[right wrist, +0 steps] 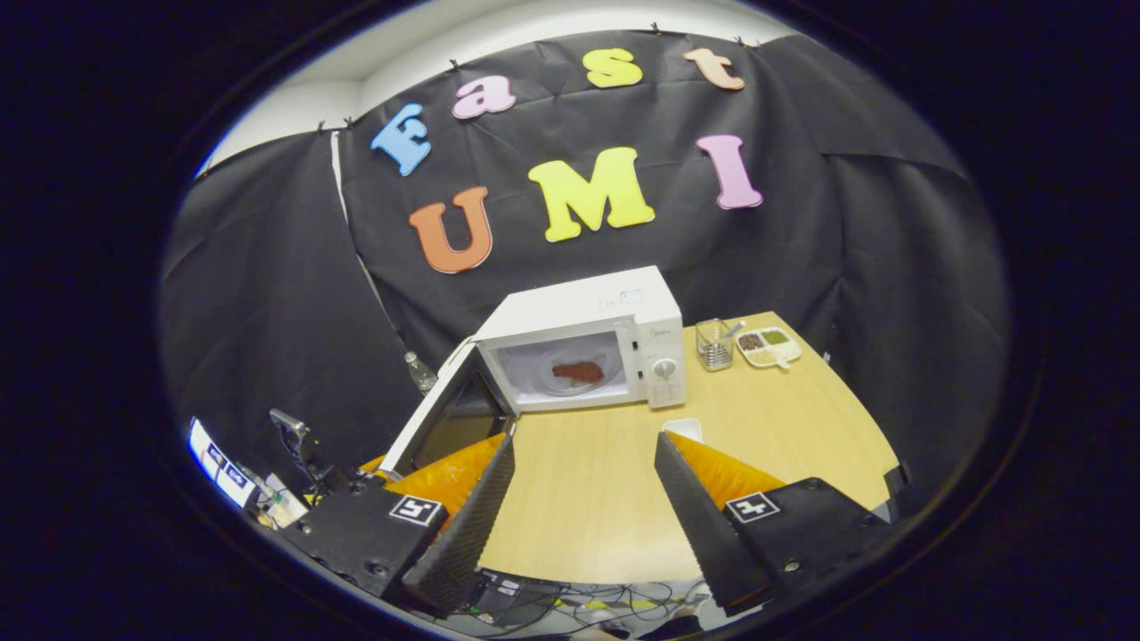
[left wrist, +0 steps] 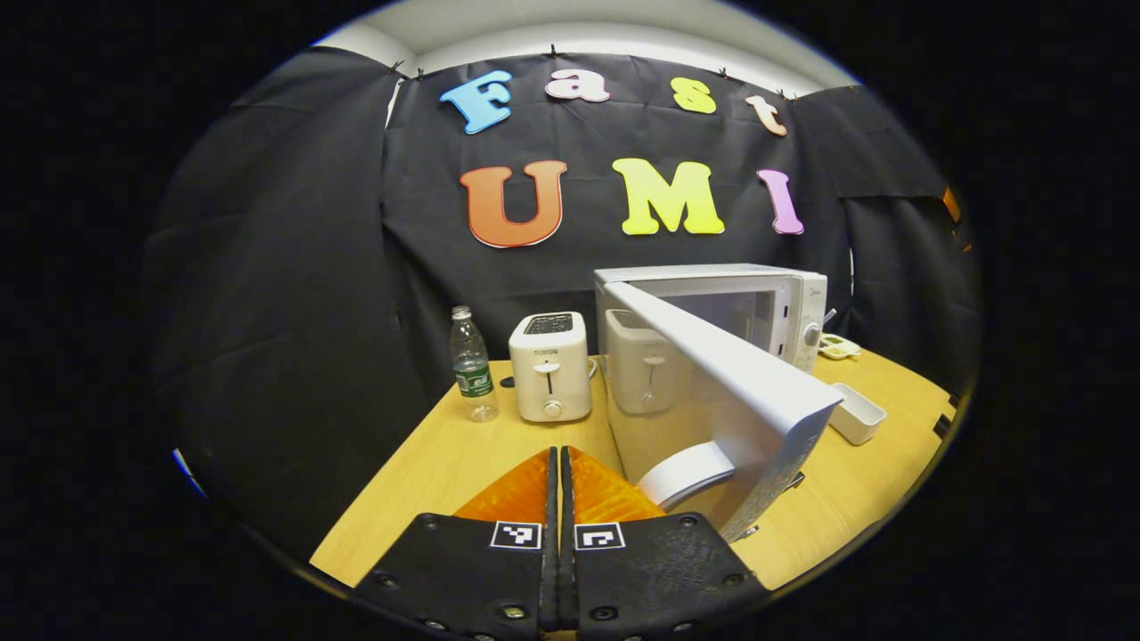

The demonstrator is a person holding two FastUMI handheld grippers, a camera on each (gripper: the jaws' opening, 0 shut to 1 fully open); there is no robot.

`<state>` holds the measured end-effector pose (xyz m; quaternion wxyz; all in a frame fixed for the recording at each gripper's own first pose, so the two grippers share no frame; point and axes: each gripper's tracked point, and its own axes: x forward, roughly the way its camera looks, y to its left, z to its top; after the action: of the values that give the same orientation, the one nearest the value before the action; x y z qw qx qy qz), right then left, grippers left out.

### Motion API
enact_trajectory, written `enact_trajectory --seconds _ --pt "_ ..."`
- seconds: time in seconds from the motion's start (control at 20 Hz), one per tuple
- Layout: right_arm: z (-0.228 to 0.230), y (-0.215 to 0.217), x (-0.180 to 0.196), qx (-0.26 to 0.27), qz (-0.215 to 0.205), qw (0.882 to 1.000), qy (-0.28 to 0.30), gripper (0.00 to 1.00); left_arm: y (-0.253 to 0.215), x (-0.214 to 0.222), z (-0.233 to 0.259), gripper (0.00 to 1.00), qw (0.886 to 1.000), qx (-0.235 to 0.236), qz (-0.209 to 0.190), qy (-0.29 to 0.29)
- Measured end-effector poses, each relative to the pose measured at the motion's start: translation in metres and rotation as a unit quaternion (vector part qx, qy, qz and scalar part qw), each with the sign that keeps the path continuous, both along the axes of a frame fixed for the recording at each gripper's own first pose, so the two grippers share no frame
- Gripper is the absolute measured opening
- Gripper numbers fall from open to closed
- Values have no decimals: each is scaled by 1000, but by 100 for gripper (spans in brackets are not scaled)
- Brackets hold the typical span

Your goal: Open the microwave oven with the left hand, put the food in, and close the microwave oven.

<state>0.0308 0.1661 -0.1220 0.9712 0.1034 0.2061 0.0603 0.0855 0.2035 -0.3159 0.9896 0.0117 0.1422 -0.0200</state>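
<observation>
left hand-held gripper [left wrist: 559,463] sat pinched together, empty, bottom centre, just beside the open door [left wrist: 730,374]. right hand-held gripper [right wrist: 588,463] was spread wide, empty. food [right wrist: 579,371] lay inside the microwave [right wrist: 588,343], frame centre. next: push the door's free edge flat, swing it closed; toaster [left wrist: 549,367] leaves room, bare table [right wrist: 579,499] in front.

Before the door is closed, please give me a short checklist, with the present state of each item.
1. Food inside the microwave: ok, it lies on the plate in the cavity.
2. Right gripper clear of the cavity: ok, open, holding nothing, back over the table.
3. Door free to swing: ok, it stands wide open and nothing shows in its path.
4. Left gripper ready to push: ok, shut, beside the door's outer edge.
5. Left gripper touching the door: cannot tell.
</observation>
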Motion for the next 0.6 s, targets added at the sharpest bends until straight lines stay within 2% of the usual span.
enact_trajectory --seconds 0.1,0.15,0.2,0.35,0.4,0.45,0.5,0.55,0.6 --pt "3 -5 -2 4 -2 1000 -2 100 -23 1 -2 0 1000 -3 -19 3" --pt "1 -6 -3 2 -1 1000 0 90 -34 -3 -4 0 1000 -5 -30 6" --pt "1 -12 -4 -6 -4 1000 0 100 -47 -2 -2 0 999 -7 -39 4" --pt "6 -27 -5 -13 -12 1000 -3 100 -86 1 -3 0 998 -18 -64 5" --pt "7 -32 -5 -14 -13 1000 -5 90 -99 4 -2 0 997 -21 -71 5" --pt "8 -38 -5 -18 -14 1000 -5 100 -111 7 -3 10 997 -24 -78 6" --pt "8 -44 -6 -19 -16 1000 -5 90 -125 10 -2 0 996 -28 -85 6" --pt "8 -50 -6 -19 -17 1000 -5 100 -139 14 -1 0 995 -30 -93 5" --pt "8 -57 -5 -20 -20 1000 -5 90 -151 18 1 0 994 -31 -100 2"
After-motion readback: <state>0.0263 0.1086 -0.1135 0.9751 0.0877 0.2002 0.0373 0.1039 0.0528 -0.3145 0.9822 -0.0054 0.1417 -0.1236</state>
